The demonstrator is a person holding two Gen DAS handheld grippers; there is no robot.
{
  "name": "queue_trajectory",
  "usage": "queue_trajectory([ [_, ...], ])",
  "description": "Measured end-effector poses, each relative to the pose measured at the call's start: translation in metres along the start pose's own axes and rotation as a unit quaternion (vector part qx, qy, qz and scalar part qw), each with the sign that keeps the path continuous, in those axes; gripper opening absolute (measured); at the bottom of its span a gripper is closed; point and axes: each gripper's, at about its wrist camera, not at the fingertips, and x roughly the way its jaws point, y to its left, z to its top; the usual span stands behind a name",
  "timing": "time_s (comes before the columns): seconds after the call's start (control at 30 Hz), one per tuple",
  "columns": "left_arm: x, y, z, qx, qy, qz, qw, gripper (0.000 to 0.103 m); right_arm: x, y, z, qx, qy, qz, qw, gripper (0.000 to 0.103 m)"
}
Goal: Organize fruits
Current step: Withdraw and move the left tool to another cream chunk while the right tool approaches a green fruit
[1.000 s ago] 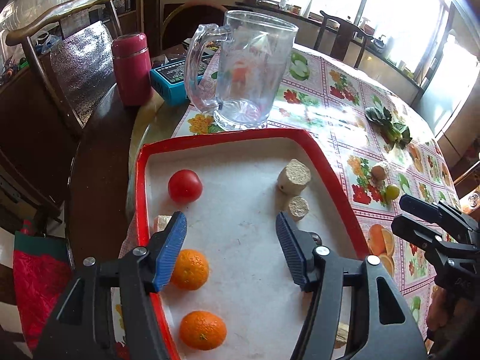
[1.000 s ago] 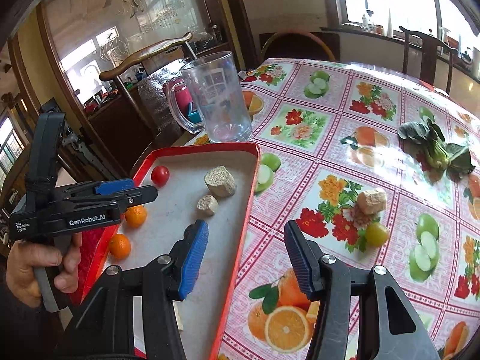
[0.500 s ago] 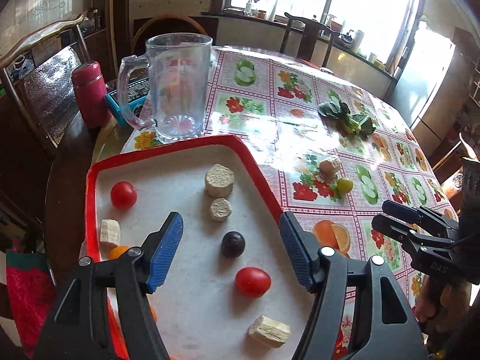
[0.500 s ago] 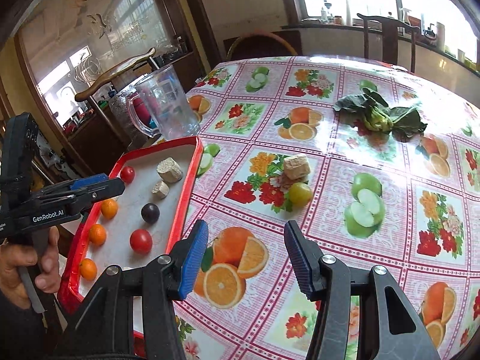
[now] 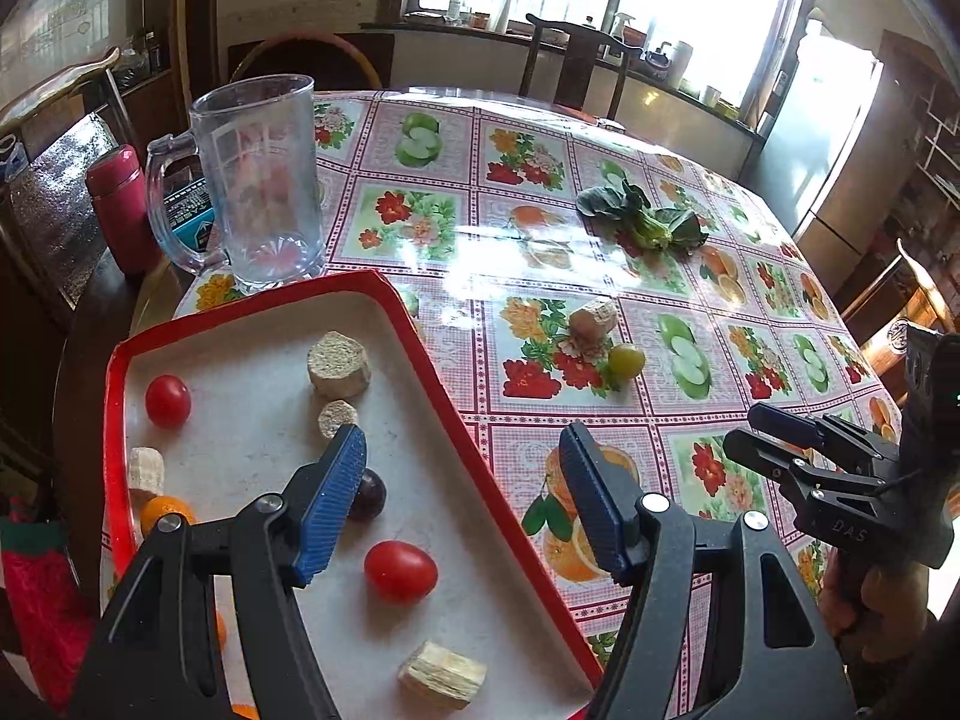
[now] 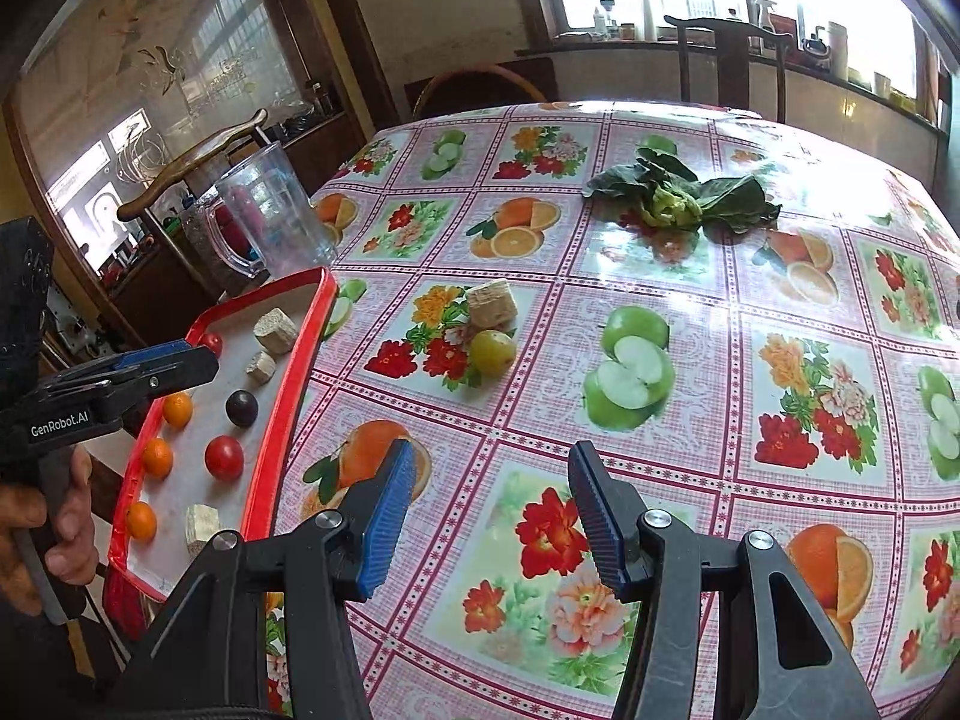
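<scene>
A red-rimmed tray (image 5: 456, 414) (image 6: 282, 420) at the table's left holds two red tomatoes (image 5: 401, 571) (image 5: 168, 401), a dark plum (image 5: 367, 493) (image 6: 242, 408), oranges (image 6: 157, 457) and several tan chunks (image 5: 339, 357). A yellow-green fruit (image 5: 626, 360) (image 6: 492, 352) and a tan chunk (image 5: 594, 318) (image 6: 492, 303) lie on the tablecloth right of the tray. My left gripper (image 5: 462, 498) is open and empty above the tray's right rim. My right gripper (image 6: 489, 510) is open and empty over the cloth, nearer than the green fruit.
A clear glass mug (image 5: 258, 180) (image 6: 270, 222) stands behind the tray. A leafy green vegetable (image 5: 642, 216) (image 6: 678, 195) lies farther back. A red flask (image 5: 117, 204) and a blue box (image 5: 189, 210) sit left of the mug. Chairs ring the round table.
Both grippers have pulled back and swung right, away from the tray's left side. More of the tablecloth and the green fruit show now. Both stay open and empty.
</scene>
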Motion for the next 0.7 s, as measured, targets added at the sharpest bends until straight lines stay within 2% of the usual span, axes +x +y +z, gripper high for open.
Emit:
queue_trajectory([
  [0.37,0.017,-0.033,0.005,0.018,0.01,-0.022,0.9995,0.066,0.007,-0.033,-0.001,0.024,0.002,-0.021,0.999,0.054],
  [0.7,0.042,-0.051,0.02,0.022,0.021,-0.031,0.9991,0.066,0.023,-0.015,0.007,0.002,0.004,-0.003,1.0,0.054],
])
